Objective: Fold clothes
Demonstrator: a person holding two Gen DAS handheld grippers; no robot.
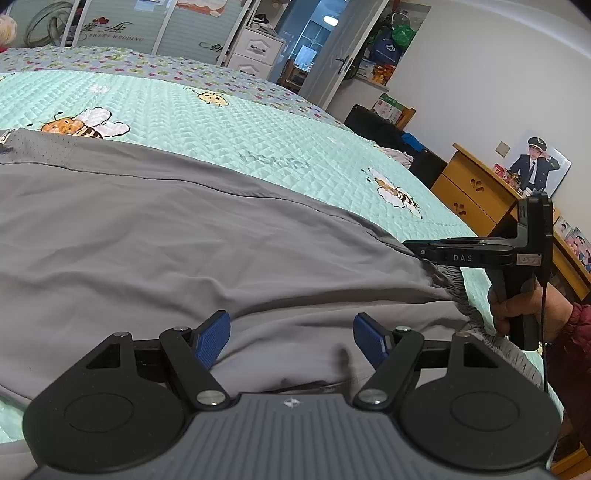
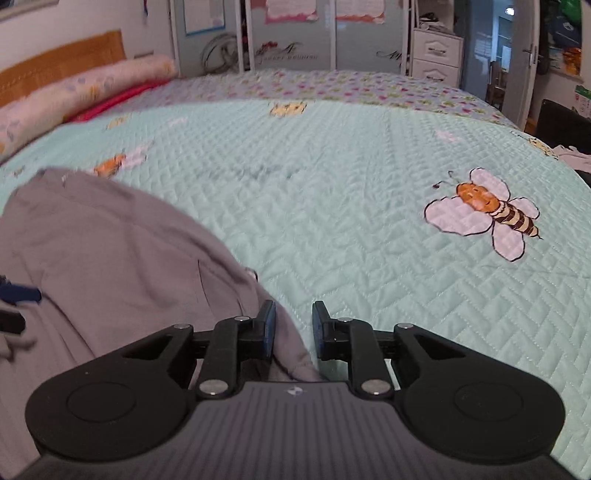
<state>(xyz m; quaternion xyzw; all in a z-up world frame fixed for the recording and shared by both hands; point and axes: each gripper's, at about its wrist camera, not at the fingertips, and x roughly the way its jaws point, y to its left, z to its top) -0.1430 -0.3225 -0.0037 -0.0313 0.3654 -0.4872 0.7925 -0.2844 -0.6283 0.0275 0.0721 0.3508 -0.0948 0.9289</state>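
Note:
A grey garment lies spread on the mint quilted bedspread. Its elastic waistband is at the right edge. My left gripper is open, blue pads wide apart, low over the garment's near edge. My right gripper shows in the left wrist view side-on at the waistband corner. In the right wrist view the right gripper is open with a narrow gap, the garment's edge lying between and under its jaws. The grey garment fills the left of that view.
The bedspread carries embroidered bees. A long pink pillow lies by the headboard. A wooden dresser stands right of the bed. A wardrobe, white drawers and an open door stand beyond.

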